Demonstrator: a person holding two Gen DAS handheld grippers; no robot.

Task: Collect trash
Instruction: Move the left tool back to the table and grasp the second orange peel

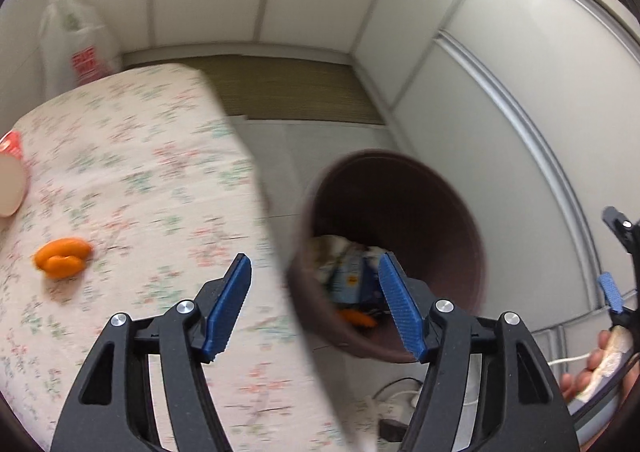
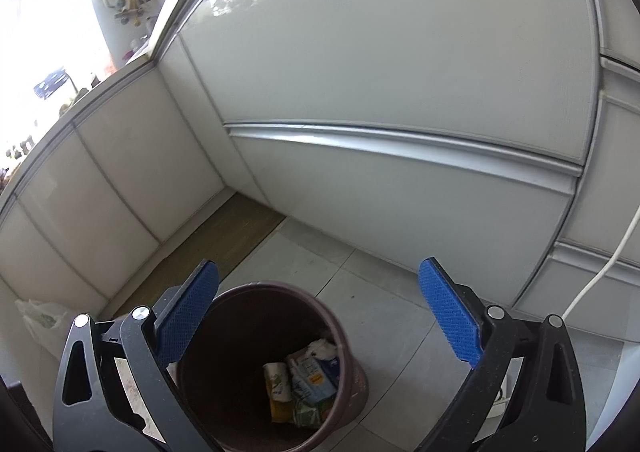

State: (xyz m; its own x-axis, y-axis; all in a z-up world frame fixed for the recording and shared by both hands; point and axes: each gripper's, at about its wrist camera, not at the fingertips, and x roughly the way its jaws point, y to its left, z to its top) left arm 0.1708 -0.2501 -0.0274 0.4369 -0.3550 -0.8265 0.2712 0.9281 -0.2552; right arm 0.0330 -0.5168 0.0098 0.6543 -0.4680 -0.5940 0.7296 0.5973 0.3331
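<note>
Left wrist view: the left hand-held gripper (image 1: 314,306), black with blue ribbed pads, has its jaws apart and nothing between them. It points down over the edge of a tabletop covered in a pale floral cloth (image 1: 132,172). Right of that edge, on the grey tiled floor (image 1: 320,140), stands a dark brown round plastic waste bin (image 1: 432,204). Inside it lie crumpled wrappers and a blue carton (image 1: 352,280), with an orange piece (image 1: 358,319) just below them. On the cloth, towards the left, sits a curled piece of orange peel (image 1: 62,257), well apart from the bin. A red and white container (image 1: 11,176) is cut off at the left edge. A white plastic bag with red print (image 1: 78,48) stands in the far corner. At the right edge, the right hand-held gripper (image 1: 620,264) shows partly, held by a person's hand (image 1: 588,368).

Right wrist view: the right hand-held gripper (image 2: 320,312) has its jaws wide apart and empty, hovering above the same brown bin (image 2: 240,332). The trash in the bin's bottom includes a small cream carton (image 2: 278,378) and a blue carton (image 2: 314,374). Pale cabinet panels (image 2: 380,52) fill the background.
</note>
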